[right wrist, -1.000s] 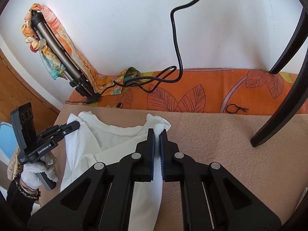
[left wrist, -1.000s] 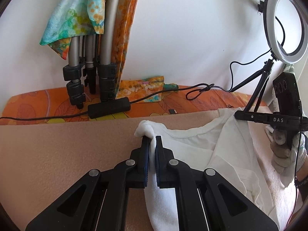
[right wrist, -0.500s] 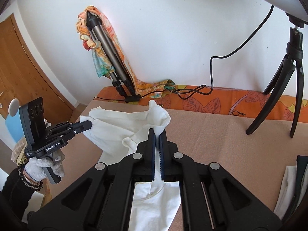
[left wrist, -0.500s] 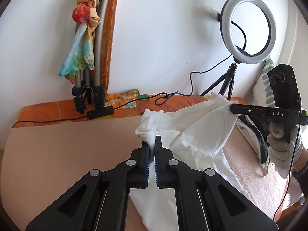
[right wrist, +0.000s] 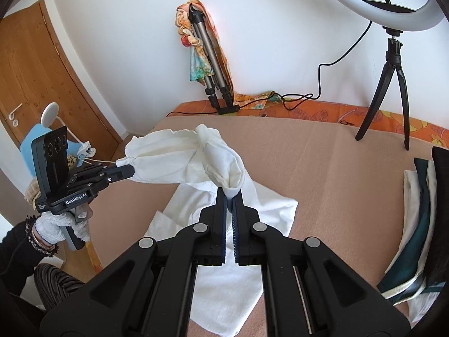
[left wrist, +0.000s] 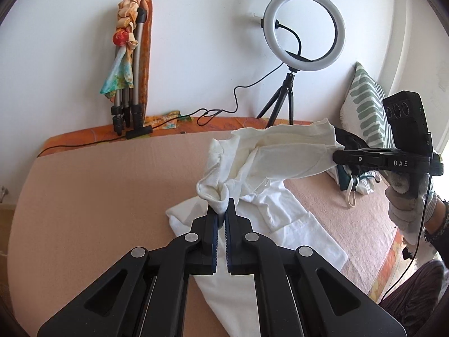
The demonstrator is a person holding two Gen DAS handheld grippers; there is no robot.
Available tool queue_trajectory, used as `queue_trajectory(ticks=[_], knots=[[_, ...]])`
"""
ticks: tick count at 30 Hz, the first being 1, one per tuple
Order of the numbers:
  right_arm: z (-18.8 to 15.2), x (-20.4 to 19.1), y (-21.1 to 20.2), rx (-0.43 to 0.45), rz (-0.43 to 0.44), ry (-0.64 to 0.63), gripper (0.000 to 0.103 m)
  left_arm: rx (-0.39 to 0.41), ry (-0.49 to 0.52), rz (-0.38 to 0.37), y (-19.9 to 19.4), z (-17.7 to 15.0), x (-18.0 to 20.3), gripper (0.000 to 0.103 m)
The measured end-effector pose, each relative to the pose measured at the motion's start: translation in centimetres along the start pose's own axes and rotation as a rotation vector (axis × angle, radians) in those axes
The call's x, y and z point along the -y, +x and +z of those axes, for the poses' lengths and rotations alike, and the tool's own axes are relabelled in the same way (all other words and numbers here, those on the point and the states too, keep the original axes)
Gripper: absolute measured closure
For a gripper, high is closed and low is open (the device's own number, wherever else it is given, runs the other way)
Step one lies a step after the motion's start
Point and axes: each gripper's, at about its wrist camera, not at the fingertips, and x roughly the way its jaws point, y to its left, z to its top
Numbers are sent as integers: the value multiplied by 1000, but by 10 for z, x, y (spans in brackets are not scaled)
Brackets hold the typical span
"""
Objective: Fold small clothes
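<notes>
Left gripper (left wrist: 221,214) is pinched tight on one shoulder of the white shirt (left wrist: 280,151); right gripper (right wrist: 229,196) is clamped on the other. Between them the top edge hangs lifted, while the hem lies on the tan blanket (left wrist: 98,196) below, bare to the left.

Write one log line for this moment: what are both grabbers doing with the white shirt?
left gripper: jaws shut on white shirt | right gripper: jaws shut on white shirt | shirt top lifted, lower part on beige blanket

Bare blanket (left wrist: 98,196) left; ring light (left wrist: 304,32) and pillow (left wrist: 362,104) crowd right.
</notes>
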Motion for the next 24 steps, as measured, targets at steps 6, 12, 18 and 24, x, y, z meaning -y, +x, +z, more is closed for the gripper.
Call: queue_trajectory(ticks=[6,12,18,24], knots=[[-65,1,-9,-50,-9,-17,98,-84,90,21,-12,-58,27,101],[-107,-12,-11,-106,-67,-98,98,-117,198,70,-10,-91,37,101],[-125,-22,-16,-129,-159,-201,98,-161,321,124,-13,-111,44,96],[-136,-12,-34,-158,-122,-108,98,-179,261,135,-38,-122,30,93]])
